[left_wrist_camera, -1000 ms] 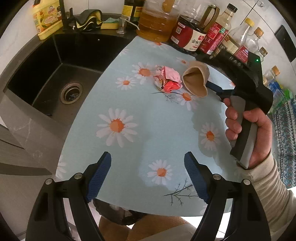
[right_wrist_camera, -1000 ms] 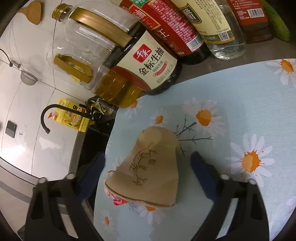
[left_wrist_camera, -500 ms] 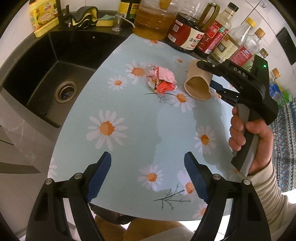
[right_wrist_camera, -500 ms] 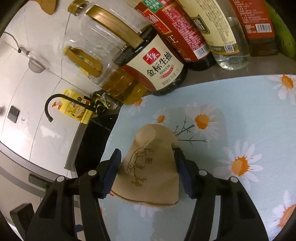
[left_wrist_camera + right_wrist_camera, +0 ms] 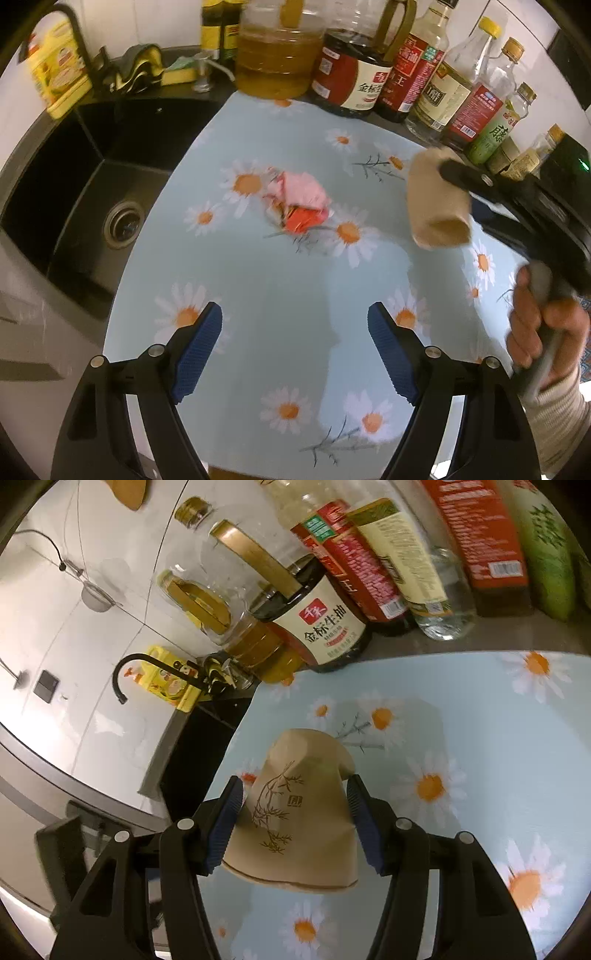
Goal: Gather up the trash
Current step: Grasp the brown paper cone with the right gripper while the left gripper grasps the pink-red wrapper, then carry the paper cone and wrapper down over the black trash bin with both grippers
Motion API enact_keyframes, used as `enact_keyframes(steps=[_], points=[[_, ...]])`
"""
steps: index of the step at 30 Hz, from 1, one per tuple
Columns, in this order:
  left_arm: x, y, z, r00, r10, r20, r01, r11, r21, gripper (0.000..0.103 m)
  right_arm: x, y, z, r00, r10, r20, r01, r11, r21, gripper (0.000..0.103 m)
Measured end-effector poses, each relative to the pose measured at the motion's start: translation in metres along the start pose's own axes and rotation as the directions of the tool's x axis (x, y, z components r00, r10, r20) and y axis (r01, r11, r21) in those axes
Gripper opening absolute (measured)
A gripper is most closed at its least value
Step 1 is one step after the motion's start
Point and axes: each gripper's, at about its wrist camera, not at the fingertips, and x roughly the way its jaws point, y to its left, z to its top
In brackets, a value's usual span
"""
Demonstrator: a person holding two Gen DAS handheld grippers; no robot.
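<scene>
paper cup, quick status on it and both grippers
Right gripper shut on paper cup, cup clear of the cloth. Left gripper open, nothing in it. Pink wrapper not yet collected. Nothing in the way.

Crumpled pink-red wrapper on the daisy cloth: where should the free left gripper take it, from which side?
Grip the wrapper across its raised pink bunch, coming from above with the open left gripper. It lies low and loose on the cloth, so side-on pads would likely just push it.

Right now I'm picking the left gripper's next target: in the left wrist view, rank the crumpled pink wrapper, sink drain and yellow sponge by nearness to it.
1. Crumpled pink wrapper, straight ahead on the cloth.
2. Sink drain, left, down in the basin.
3. Yellow sponge, far left, behind the sink.
</scene>
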Motion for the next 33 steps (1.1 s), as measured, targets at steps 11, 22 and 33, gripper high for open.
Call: enact_keyframes(steps=[11,22,33], points=[[0.045,-0.019,0.043,0.993,0.107,-0.044,-0.100,0.986,0.134,0.079,-0.063,-0.025,-0.030,0.999,0.004,0.036,-0.005,1.000,0.021,0.059],[0.075,-0.021,0.074,0.987,0.134,-0.089,-0.117,0.977,0.177,0.079,-0.097,-0.039,-0.054,0.998,-0.013,0.067,0.009,0.999,0.050,0.059],[0.082,-0.014,0.085,0.993,0.104,-0.062,-0.091,0.980,0.176,0.054,-0.107,-0.040,-0.064,0.996,-0.039,0.082,0.033,0.996,0.081,0.059]])
